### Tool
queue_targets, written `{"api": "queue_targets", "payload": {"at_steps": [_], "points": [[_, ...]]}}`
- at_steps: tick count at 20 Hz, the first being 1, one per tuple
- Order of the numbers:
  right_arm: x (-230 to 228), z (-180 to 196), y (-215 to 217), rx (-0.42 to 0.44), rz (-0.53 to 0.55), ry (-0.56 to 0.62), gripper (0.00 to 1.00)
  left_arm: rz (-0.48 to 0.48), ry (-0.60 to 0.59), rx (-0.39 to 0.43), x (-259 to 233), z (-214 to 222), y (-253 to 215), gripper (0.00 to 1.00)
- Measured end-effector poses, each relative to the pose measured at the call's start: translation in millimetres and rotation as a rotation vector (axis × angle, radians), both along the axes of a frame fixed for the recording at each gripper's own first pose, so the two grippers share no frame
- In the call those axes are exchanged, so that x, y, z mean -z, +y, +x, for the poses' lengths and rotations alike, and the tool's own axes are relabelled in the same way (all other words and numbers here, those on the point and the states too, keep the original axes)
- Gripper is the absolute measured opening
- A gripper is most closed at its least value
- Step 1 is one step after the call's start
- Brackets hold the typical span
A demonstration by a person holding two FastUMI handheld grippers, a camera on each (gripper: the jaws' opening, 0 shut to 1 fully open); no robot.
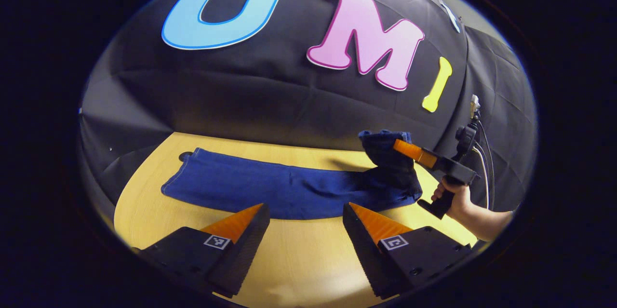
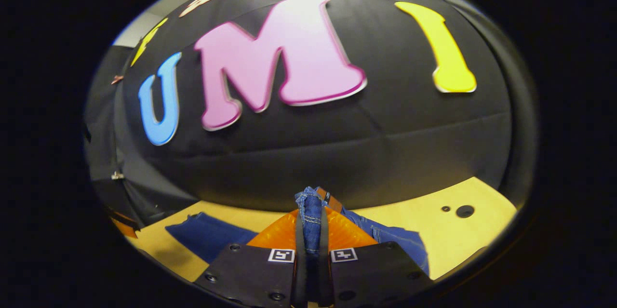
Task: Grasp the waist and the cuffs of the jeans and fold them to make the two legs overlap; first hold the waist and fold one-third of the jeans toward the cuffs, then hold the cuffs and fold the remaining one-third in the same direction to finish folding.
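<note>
Waist fold in hand, cuff fold not yet begun.

Your jeans [image 1: 289, 190] lie along the far edge of the table [image 1: 299, 255] with the two legs already overlapped in one long strip, so judge the first step done. The cuffs [image 1: 185, 173] rest flat toward the table's far left corner, while the waist [image 2: 311, 207] is lifted off the wood at the right end. Your right gripper [image 2: 312, 233] has its fingers closed tight on the waistband, denim pinched between them; from the left gripper view you see it [image 1: 402, 149] held up by your hand [image 1: 455, 199]. Your left gripper [image 1: 303, 219] hangs over the near edge, fingers spread wide, holding nothing. Carrying the waist over and the cuff fold remain. There are no containers on the table.
</note>
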State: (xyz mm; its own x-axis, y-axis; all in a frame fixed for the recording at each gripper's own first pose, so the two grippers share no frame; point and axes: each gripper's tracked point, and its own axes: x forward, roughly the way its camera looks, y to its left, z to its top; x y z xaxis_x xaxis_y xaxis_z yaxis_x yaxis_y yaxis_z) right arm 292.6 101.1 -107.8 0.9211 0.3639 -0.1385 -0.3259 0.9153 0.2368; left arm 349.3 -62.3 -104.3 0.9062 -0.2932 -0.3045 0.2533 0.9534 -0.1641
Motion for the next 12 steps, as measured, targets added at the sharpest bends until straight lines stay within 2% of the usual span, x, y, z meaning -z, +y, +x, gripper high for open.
{"api": "queue_targets", "payload": {"at_steps": [2, 4, 6, 8, 9, 11, 12], "points": [[31.3, -6.2, 18.7, -0.033, -0.05, 0.027, 0.12, -0.041, -0.006, -0.032, 9.4, 7.5, 12.8, 0.97], [63.4, -17.9, 41.5, -0.049, -0.085, 0.064, 0.12, -0.065, -0.034, -0.104, 12.7, 21.8, 35.4, 0.97], [87.4, -36.0, 55.5, -0.072, -0.075, 0.133, 0.22, -0.038, -0.075, -0.204, 17.0, 43.5, 75.7, 0.97], [100.9, -47.1, 59.3, -0.072, -0.112, 0.168, 0.71, 0.011, -0.107, -0.295, 23.1, 67.8, 127.7, 0.96], [101.8, -53.3, 56.4, -0.057, -0.127, 0.163, 0.96, 0.033, -0.11, -0.314, 26.8, 83.6, 152.5, 0.96], [100.1, -63.0, 48.1, -0.038, -0.129, 0.156, 0.98, 0.067, -0.077, -0.328, 40.6, 111.4, 192.0, 0.96], [101.3, -68.4, 42.6, -0.03, -0.131, 0.167, 0.98, 0.092, -0.055, -0.343, 50.7, 125.1, 216.7, 0.92]]}}
